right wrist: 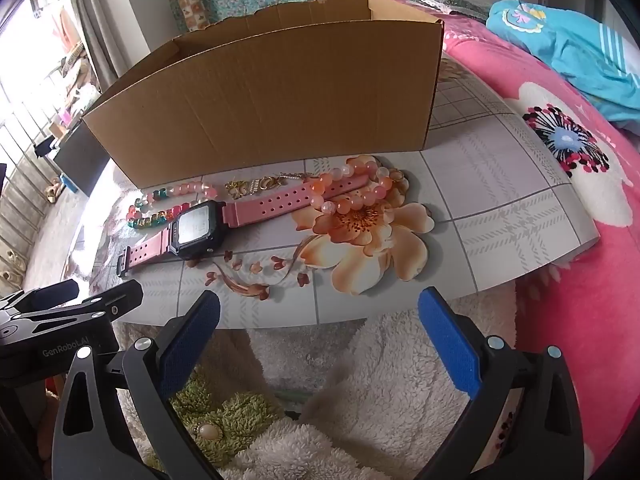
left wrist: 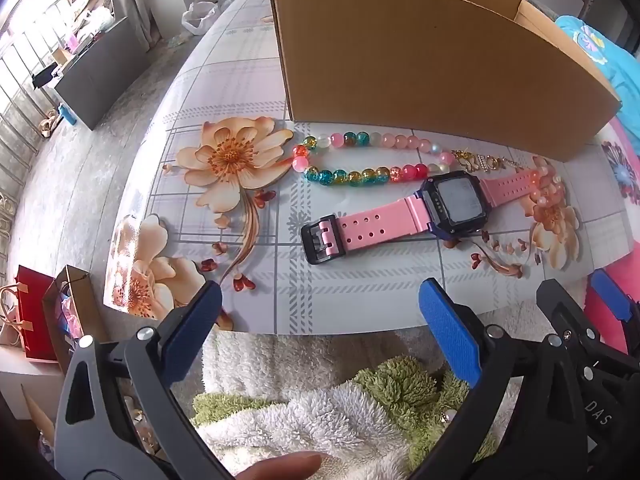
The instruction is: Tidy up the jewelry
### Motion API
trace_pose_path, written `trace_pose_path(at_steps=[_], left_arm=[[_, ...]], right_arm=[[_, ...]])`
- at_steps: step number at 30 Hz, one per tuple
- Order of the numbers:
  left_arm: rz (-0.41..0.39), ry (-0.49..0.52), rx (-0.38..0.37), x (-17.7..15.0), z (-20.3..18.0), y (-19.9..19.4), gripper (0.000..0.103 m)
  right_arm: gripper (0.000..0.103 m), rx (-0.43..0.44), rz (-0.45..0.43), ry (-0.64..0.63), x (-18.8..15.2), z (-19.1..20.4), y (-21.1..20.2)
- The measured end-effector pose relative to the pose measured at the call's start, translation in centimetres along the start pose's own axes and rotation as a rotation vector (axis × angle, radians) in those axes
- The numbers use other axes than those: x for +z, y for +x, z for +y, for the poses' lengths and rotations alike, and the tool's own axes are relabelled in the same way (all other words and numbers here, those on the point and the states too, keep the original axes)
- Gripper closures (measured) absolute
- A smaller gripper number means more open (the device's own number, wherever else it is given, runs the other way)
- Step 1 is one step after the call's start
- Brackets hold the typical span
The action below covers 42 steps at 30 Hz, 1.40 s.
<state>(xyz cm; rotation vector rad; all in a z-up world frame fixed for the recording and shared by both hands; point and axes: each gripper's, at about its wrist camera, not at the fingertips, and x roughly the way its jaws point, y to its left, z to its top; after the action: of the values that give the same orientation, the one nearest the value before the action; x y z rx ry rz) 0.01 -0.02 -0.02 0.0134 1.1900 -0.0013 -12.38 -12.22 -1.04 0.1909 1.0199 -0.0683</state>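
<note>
Both hand-held grippers fully spread, nothing between the pads: left hand-held gripper (left wrist: 320, 320) and right hand-held gripper (right wrist: 320, 320) hover at the near edge of the counter (left wrist: 224, 80), angled down, side by side. Jewelry sits farther in, well apart from both, in a row just in front of the cardboard box (right wrist: 280, 100). Pink-strap watch (left wrist: 404, 216) lies flat, square dark face up, black buckle at left. Multicolour glass bead bracelet (left wrist: 352, 158) far-left of it, round glossy beads. Small gold chain piece (right wrist: 256, 186) between watch and box. Peach bead bracelet (right wrist: 356, 192) draped over the watch's right strap end. Counter covered in glossy grey plaid sheet with orange flower print. Fluffy white-green textile below the grippers; pink floral blanket (right wrist: 580, 240) on the right
</note>
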Motion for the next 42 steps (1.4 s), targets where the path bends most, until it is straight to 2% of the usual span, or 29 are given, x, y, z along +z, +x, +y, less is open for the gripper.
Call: trace_pose_path(at_steps=[42], left_arm=[[-0.005,0.010,-0.004,-0.2,-0.5,-0.2,0.008]], right_arm=[[0.006,-0.015,-0.022,0.018,0.8,-0.5,-0.6]])
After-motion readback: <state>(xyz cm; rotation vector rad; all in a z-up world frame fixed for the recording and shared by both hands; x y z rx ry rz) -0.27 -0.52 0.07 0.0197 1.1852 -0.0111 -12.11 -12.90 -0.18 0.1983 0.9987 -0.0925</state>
